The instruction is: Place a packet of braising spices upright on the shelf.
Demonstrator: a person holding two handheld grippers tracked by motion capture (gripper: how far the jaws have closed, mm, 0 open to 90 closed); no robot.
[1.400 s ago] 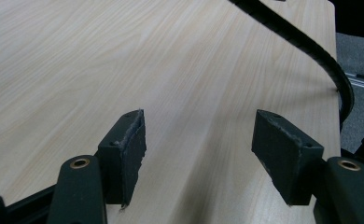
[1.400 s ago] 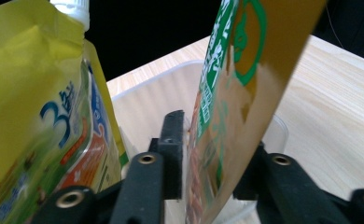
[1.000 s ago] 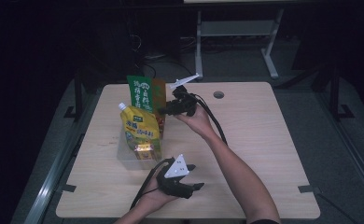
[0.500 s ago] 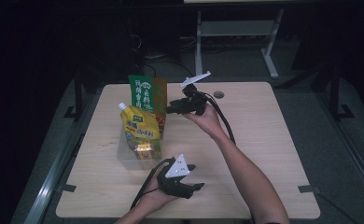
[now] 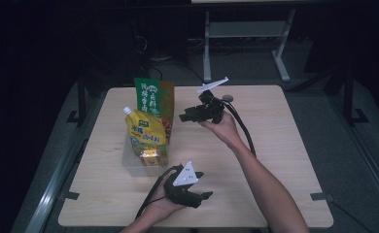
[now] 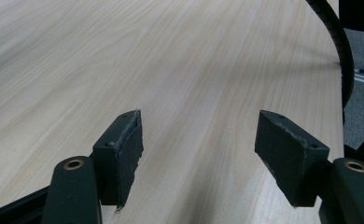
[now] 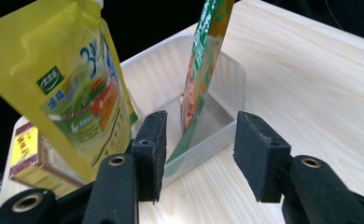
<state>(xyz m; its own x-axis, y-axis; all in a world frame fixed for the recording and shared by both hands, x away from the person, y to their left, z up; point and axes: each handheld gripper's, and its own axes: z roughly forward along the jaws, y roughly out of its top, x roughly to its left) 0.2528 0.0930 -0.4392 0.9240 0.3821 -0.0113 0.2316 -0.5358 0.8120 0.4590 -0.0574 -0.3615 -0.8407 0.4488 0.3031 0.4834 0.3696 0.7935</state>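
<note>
Light wood counter (image 5: 275, 160) takes up most of the high view; its near edge is cut off at the bottom of the frame, and the surroundings are too dark to read. A clear plastic tub (image 5: 138, 165) sits left of centre, its far wall hidden behind the packages standing in it. Tallest is a green packet (image 5: 153, 97), upright at the far end and seen edge-on in the right gripper view (image 7: 203, 70), print not legible there. In front of it leans a yellow spouted pouch (image 5: 146, 136), which covers most of a small boxed item (image 7: 28, 158) at the tub's near end; the box label is hard to make out. Right tool (image 5: 185, 117) hangs above the counter just right of the green packet, apart from it; jaws have just been opening, stand moderately spread, nothing between them. Left tool (image 5: 200, 195) rests low at the near edge, below the tub, jaws spread wide over bare wood (image 6: 196, 135), gripping nothing. Right half of the counter is open room; the tub stands near the left edge.
</note>
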